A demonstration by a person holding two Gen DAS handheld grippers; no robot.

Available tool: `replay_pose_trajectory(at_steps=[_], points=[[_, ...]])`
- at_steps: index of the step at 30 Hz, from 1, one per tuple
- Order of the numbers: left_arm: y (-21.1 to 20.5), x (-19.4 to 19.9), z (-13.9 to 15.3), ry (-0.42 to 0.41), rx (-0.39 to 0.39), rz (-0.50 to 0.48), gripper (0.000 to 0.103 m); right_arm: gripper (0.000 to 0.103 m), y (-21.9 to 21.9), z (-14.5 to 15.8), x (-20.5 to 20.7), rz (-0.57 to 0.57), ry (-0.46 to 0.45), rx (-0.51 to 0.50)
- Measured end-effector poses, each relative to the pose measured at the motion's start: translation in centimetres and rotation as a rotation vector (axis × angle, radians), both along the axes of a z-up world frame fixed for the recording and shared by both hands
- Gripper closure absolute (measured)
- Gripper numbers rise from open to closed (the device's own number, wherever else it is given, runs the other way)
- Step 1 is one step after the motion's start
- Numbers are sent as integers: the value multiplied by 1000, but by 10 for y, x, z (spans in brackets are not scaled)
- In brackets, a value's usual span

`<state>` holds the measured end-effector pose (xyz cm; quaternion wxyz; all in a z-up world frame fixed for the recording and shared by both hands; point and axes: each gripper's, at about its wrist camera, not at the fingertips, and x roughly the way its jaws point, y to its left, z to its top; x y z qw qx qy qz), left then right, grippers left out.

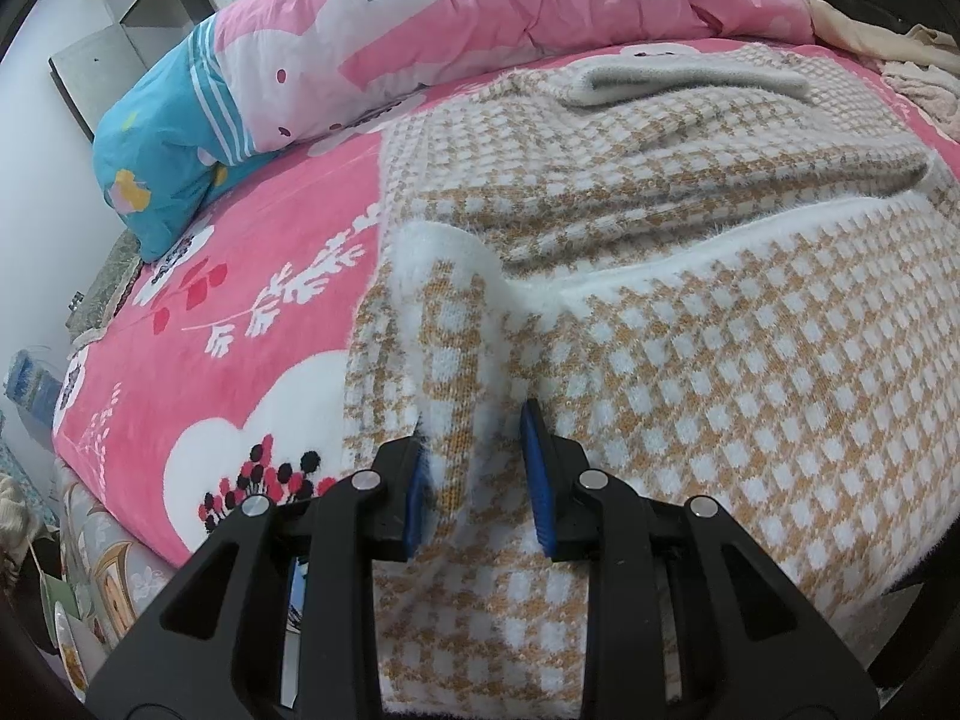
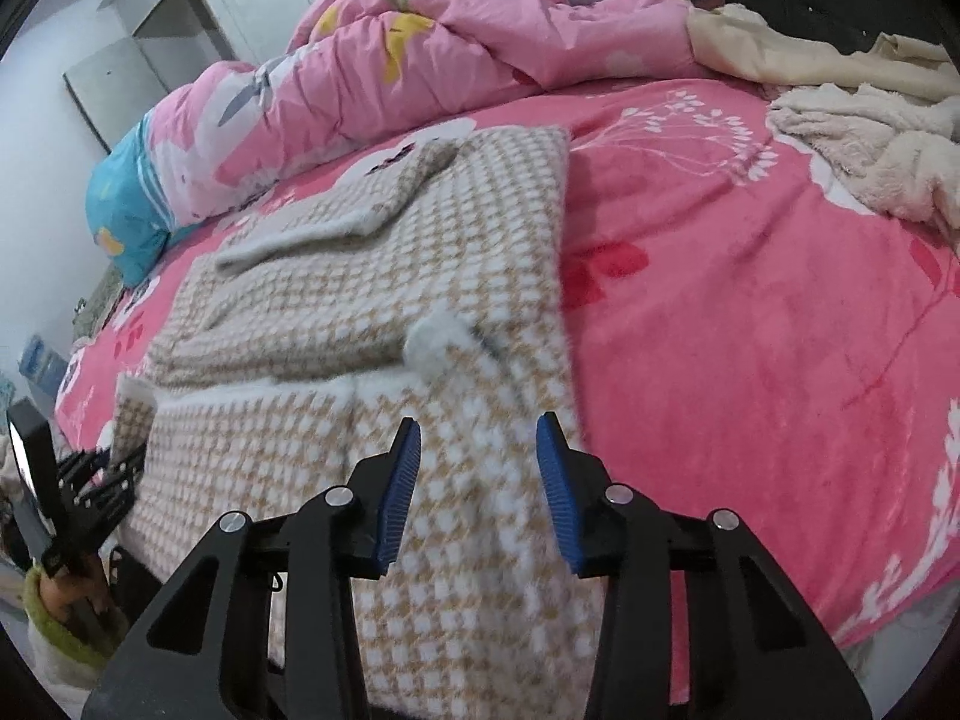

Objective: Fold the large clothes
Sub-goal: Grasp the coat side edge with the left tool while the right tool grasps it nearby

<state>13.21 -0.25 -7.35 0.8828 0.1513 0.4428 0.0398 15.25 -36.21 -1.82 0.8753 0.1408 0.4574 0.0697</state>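
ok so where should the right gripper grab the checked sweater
Probably the sweater hem at its near right corner, coming from the bed's near edge. There the knit hangs over the bed's pink blanket, so the right gripper can close on a free edge.

the sweater [image 1: 690, 330] is a fuzzy knit, tan and white checks with a soft white hairy trim. the bed cover [image 2: 750, 330] under it looks like plush pink fleece, matt. the duvet [image 2: 420, 60] is smooth printed cotton-like cloth. a cream blanket [image 2: 870, 162] looks nubbly and fleecy. the left gripper [image 1: 474, 468] is matt black plastic with ribbed blue pads [image 1: 534, 468] and shiny metal pins.
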Motion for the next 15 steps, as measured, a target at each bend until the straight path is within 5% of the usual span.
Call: replay_pose_trajectory(at_steps=[5, 15], points=[[1, 1, -2, 3, -16, 6, 77, 62, 6, -17, 22, 9, 48, 1], [3, 2, -3, 3, -18, 5, 77, 61, 13, -18, -11, 95, 121, 52]])
